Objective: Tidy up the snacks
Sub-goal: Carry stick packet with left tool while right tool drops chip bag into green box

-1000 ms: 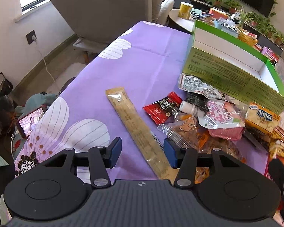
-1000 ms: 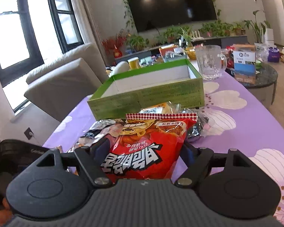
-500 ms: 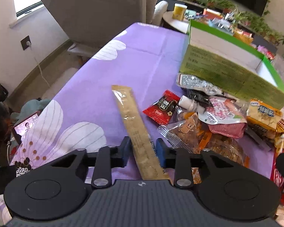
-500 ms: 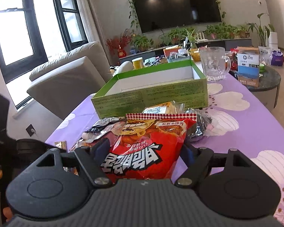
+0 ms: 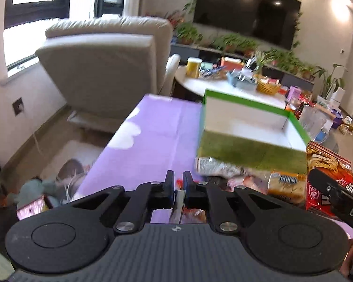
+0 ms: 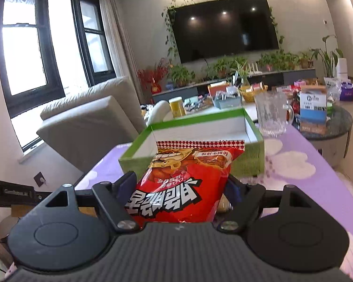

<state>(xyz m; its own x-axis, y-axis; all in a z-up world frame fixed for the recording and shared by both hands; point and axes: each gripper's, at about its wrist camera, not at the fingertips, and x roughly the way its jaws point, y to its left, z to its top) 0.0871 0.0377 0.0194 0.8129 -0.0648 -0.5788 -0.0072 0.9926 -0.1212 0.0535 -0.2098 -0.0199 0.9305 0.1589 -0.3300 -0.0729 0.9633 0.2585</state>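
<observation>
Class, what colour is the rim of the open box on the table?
Bright green, over a white inside; the box shows best in the right wrist view.

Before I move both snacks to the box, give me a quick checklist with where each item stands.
1. Right gripper clamped on the red bag: ok.
2. Left gripper shut on the thin packet: ok, though only its edge shows.
3. Green box open with room inside: ok.
4. Path from bag to box free: ok.
5. Glass mug away from the box: cannot tell; it stands close behind the corner.
6. Packet off the table: cannot tell.
</observation>
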